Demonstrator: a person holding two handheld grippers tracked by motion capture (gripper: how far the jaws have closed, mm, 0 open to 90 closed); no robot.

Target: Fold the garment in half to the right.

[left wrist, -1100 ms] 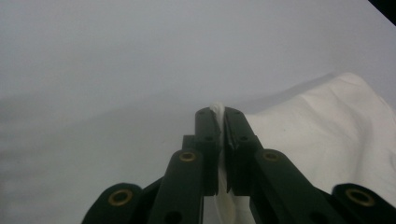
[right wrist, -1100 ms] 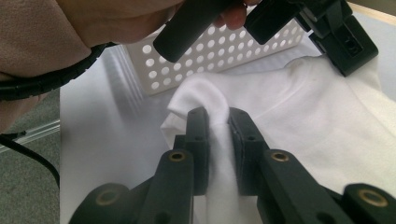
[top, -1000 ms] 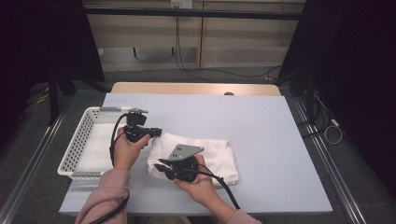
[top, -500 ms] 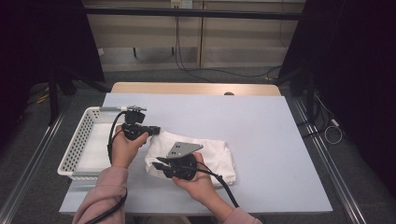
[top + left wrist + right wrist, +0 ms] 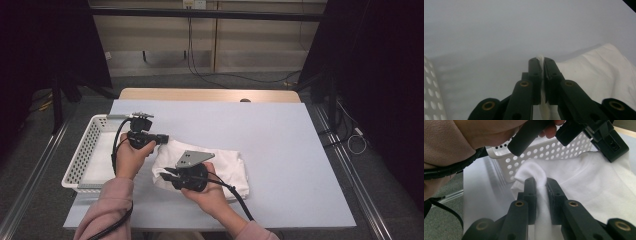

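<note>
Cloth (image 5: 220,167), white and bunched, lies on the blue-grey table (image 5: 280,150) just right of the white perforated basket (image 5: 82,155), near the person's edge. From the high view, part of the cloth is covered by the right gripper (image 5: 167,176) and its grey three-cornered plate, and the jaw tips of both grippers are too small to read there.

The left gripper view supplies the missing detail: the left gripper (image 5: 540,61) has its jaws pressed together on a thin edge of the cloth, a small white tip showing above them. The far table surface in that view is blurred. The right gripper view shows the right gripper (image 5: 541,185) pinching a thicker fold of cloth, with a rounded flap standing above the jaws; the left hand (image 5: 499,130) and its sleeve are cut off by the top edge.

Both forearms enter from the bottom. The left hand (image 5: 131,155) holds its gripper pointing toward the cloth's upper left corner; the right hand (image 5: 210,192) holds its gripper pointing left at the cloth's near left edge.
</note>
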